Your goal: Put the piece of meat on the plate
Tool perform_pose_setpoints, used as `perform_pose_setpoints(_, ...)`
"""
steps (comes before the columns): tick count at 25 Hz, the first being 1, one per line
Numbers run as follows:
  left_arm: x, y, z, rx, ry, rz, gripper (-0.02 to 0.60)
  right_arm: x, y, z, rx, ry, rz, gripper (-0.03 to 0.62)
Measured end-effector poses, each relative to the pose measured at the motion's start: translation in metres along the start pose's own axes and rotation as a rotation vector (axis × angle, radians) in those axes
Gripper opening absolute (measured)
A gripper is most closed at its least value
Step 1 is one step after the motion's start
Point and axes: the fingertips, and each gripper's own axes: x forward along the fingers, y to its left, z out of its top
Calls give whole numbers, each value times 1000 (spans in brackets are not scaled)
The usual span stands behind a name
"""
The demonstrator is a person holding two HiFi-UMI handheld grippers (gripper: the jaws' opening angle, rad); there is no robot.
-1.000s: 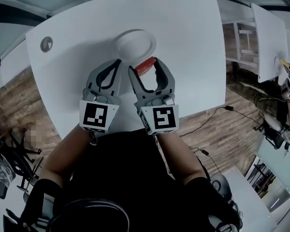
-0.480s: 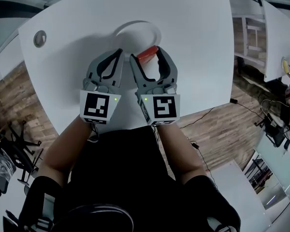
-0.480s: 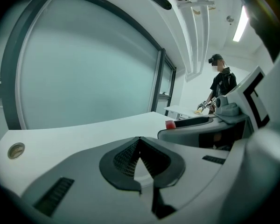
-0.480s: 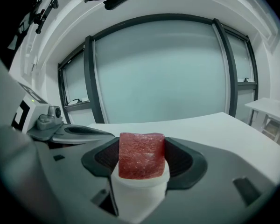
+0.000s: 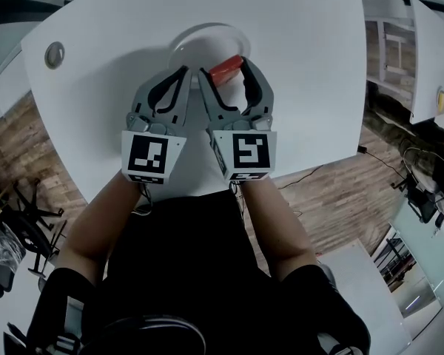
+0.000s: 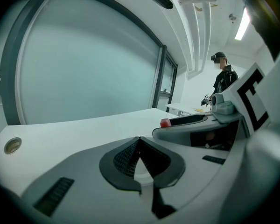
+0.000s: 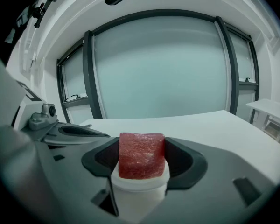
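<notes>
White laminate table [image 5: 303,65] carries a white plate [image 5: 183,38] toward its far side, and the step in hand looks like the set-down. It would go best by bringing the load past the near rim until it hangs over the plate's flat middle, lowering it until it almost touches, and only then letting the jaws part slowly, so the piece neither clings to a pad nor tumbles off the edge. Both forearms reach straight forward from the body, side by side, with the marker cubes facing up. The left tongs [image 5: 183,72] are pressed together on nothing, their tip at the plate's near rim. The right tongs [image 5: 226,68], just beside them, pinch the piece of meat [image 7: 141,155], a red block gripped by two sides over the plate's near right edge; how high it hangs I cannot tell.
</notes>
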Motion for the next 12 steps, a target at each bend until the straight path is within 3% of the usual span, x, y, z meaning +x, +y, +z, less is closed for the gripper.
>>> perform_pose_setpoints(12, 3, 1, -11, 0, 36, 15, 2, 12, -1, -11, -23, 32, 2, 293)
